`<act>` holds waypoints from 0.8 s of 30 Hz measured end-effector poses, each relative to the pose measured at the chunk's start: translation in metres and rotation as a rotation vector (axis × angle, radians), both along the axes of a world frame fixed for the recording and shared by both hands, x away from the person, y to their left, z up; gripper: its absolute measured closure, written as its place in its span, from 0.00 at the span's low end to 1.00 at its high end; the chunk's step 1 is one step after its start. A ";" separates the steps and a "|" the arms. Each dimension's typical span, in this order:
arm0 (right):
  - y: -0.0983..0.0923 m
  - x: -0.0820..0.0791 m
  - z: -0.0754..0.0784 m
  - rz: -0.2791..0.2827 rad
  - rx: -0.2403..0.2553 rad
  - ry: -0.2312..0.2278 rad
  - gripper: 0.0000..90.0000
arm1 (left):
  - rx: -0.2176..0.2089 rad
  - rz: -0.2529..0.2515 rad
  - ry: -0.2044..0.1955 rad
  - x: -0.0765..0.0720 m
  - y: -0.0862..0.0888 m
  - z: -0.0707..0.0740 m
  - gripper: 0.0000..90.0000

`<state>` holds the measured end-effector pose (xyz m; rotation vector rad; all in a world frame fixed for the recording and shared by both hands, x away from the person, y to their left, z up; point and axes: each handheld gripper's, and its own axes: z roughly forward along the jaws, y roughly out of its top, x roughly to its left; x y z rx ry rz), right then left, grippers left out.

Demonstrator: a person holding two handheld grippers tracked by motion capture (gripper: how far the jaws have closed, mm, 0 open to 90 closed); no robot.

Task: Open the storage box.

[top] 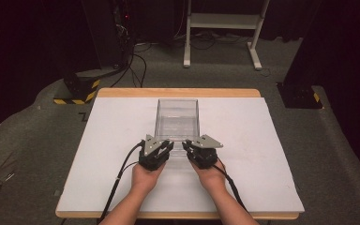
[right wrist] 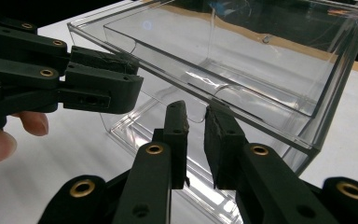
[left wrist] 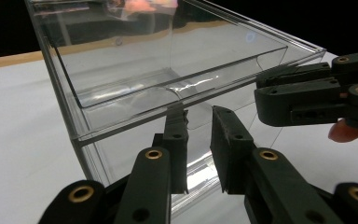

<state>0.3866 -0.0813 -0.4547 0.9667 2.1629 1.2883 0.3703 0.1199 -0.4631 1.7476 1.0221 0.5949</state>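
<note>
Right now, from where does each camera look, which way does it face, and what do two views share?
High view: above the person's side, facing forward and down on the table; forearms, hands, both grippers.
Left gripper view: rides the left gripper, facing the clear box; own jaws.
Right gripper view: rides the right gripper, facing the same box; own jaws.
Shared: each gripper view also shows the other gripper.

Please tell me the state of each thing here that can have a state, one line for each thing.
Clear plastic box: upright on the white table top, open at the top, nothing visible inside.
Left gripper: open, narrow gap, at the box's near wall, holding nothing.
Right gripper: open, narrow gap, at the same wall, holding nothing.
</note>
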 end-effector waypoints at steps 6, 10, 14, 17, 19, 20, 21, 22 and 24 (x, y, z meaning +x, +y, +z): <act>0.000 -0.003 0.000 0.004 0.005 0.004 0.88 | -0.012 -0.002 0.001 -0.005 0.001 0.000 0.85; 0.000 -0.007 0.000 0.010 0.012 0.007 0.88 | -0.017 -0.007 -0.002 -0.010 0.003 -0.001 0.85; -0.001 -0.015 -0.002 0.018 0.022 0.003 0.88 | -0.010 -0.015 -0.010 -0.018 0.003 -0.002 0.85; -0.002 -0.020 -0.003 0.021 0.026 0.000 0.88 | -0.005 -0.021 -0.014 -0.022 0.003 -0.002 0.85; -0.002 -0.024 -0.003 0.023 0.026 -0.003 0.88 | -0.001 -0.025 -0.017 -0.026 0.003 -0.002 0.85; -0.002 -0.024 -0.003 0.023 0.026 -0.003 0.88 | -0.001 -0.027 -0.018 -0.027 0.003 -0.003 0.85; -0.002 -0.026 -0.003 0.024 0.026 -0.004 0.88 | 0.000 -0.029 -0.018 -0.029 0.003 -0.002 0.85; -0.003 -0.028 -0.003 0.026 0.022 -0.005 0.88 | 0.001 -0.030 -0.018 -0.030 0.003 -0.002 0.85; -0.003 -0.031 -0.003 0.027 0.022 -0.005 0.88 | 0.001 -0.032 -0.018 -0.034 0.003 -0.003 0.85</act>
